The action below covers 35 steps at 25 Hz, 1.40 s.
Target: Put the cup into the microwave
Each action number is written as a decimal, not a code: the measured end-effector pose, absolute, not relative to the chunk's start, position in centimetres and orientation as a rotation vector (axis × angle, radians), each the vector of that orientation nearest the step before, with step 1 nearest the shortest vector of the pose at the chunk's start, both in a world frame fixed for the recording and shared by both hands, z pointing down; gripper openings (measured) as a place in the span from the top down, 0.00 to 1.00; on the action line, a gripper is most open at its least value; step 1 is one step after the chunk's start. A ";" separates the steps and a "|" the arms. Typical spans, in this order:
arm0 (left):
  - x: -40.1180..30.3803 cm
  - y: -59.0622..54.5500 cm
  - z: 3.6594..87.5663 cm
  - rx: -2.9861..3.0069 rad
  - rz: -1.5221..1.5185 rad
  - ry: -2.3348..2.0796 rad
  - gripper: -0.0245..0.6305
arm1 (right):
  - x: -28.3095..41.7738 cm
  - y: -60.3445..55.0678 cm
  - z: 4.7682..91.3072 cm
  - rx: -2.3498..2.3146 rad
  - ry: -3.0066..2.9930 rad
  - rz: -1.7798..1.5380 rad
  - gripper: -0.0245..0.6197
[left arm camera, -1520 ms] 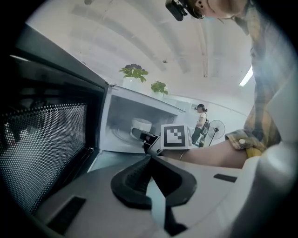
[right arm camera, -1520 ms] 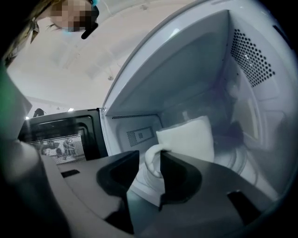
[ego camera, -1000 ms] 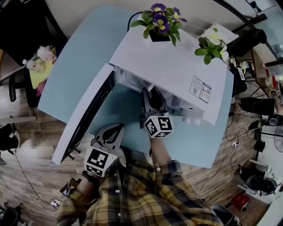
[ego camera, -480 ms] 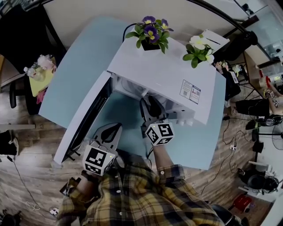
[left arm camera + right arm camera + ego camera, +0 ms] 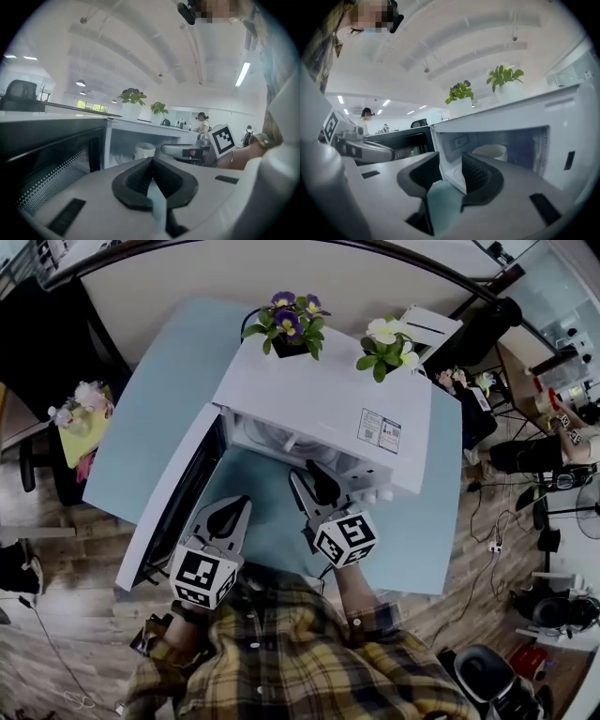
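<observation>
The cup sits inside the microwave, whose door is open. The right gripper hangs just outside the microwave, fingers spread and empty. The left gripper is beside the door, fingers pressed together.

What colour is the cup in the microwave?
White. The cup shows best in the left gripper view.

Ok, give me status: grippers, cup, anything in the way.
Left gripper shut, empty. Right gripper open, empty, outside the microwave. Cup standing inside. Door open; both grippers sit in its closing path.
</observation>
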<state>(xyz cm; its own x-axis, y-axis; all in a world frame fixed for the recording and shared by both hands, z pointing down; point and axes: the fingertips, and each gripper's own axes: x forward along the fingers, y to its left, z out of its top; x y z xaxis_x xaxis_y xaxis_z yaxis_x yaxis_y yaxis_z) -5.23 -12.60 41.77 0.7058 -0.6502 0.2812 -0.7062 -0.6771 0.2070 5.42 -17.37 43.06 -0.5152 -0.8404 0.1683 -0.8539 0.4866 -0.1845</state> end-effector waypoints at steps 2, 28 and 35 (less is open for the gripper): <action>-4.9 -12.8 41.3 2.631 0.254 -1.068 0.98 | 5.8 -16.9 41.8 1.518 -2.663 0.343 0.75; 1.1 -12.2 37.1 2.744 0.156 -0.976 0.98 | 14.3 -10.2 35.6 1.632 -2.613 0.202 0.92; 2.0 -11.2 37.4 2.739 0.159 -0.990 0.98 | 15.5 -9.2 35.9 1.635 -2.616 0.217 0.96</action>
<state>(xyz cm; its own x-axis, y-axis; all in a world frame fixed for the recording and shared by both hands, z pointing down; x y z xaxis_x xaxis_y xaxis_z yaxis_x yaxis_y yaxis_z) 2.00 -11.22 37.37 0.7665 -0.6174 0.1767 -0.6417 -0.7472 0.1727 15.52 -9.24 35.92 -0.4398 -0.8906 0.1157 -0.8975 0.4312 -0.0924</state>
